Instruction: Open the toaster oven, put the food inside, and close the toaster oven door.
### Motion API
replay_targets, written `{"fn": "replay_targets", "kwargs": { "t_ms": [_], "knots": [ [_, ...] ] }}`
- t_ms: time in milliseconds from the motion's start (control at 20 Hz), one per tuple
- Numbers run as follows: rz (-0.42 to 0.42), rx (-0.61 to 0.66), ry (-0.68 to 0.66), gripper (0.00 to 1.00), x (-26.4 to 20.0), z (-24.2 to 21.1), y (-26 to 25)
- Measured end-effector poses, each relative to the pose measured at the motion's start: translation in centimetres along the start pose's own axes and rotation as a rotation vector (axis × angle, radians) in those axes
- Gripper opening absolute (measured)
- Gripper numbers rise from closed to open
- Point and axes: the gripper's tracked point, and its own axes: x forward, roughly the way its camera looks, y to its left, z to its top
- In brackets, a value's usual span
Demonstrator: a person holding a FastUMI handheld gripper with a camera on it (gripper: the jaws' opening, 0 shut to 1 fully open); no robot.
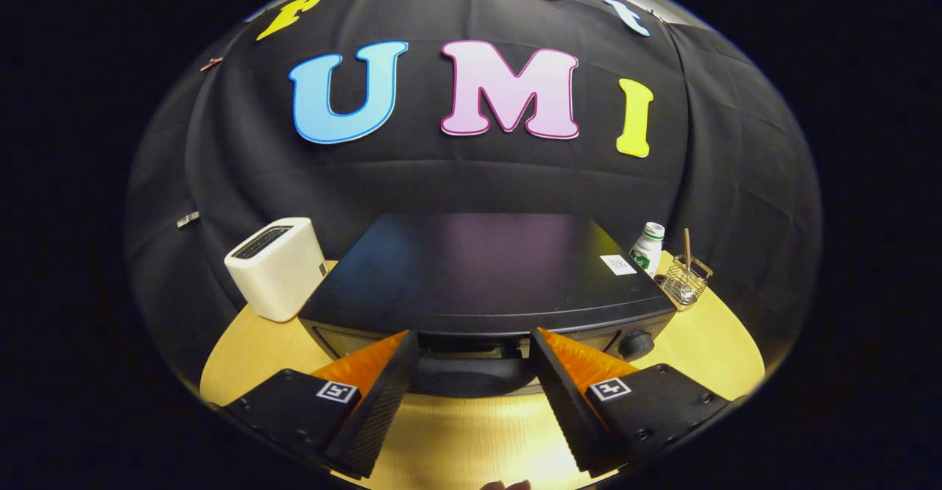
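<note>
I look down on a black toaster oven point(478, 269) standing on a round wooden table point(706, 350). Its flat top lies just beyond my fingers, with a white sticker point(617, 264) at its right rear. My gripper point(472, 337) is open and holds nothing. The orange-and-black fingers point(383, 372) stand wide apart at the oven's front upper edge. The dark rounded door handle point(471, 378) bulges forward between them, touching neither finger. A round control knob point(636, 344) sits on the oven's front, just right of the right finger. I cannot tell whether the door is ajar.
A white pop-up toaster point(276, 269) stands left of the oven. To the oven's right are a small white bottle point(647, 247) and a wire basket point(684, 280) holding a stick. Bare tabletop lies below the fingers in front of the oven.
</note>
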Motion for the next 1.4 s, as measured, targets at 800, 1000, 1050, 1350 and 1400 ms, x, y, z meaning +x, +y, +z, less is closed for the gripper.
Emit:
{"fn": "replay_targets", "kwargs": {
  "t_ms": [800, 1000, 1050, 1350, 1400],
  "knots": [
    [0.002, -0.026, 0.096, 0.97, -6.2, -9.7, -0.1],
    [0.010, -0.036, 0.192, 0.97, -6.9, -13.7, -0.1],
    [0.020, -0.039, 0.228, 0.97, -7.1, -15.0, 0.0],
    [0.079, -0.037, 0.316, 0.97, -8.1, -18.1, -0.9],
    [0.098, -0.034, 0.322, 0.97, -8.4, -17.7, -1.1]
  ]
}}
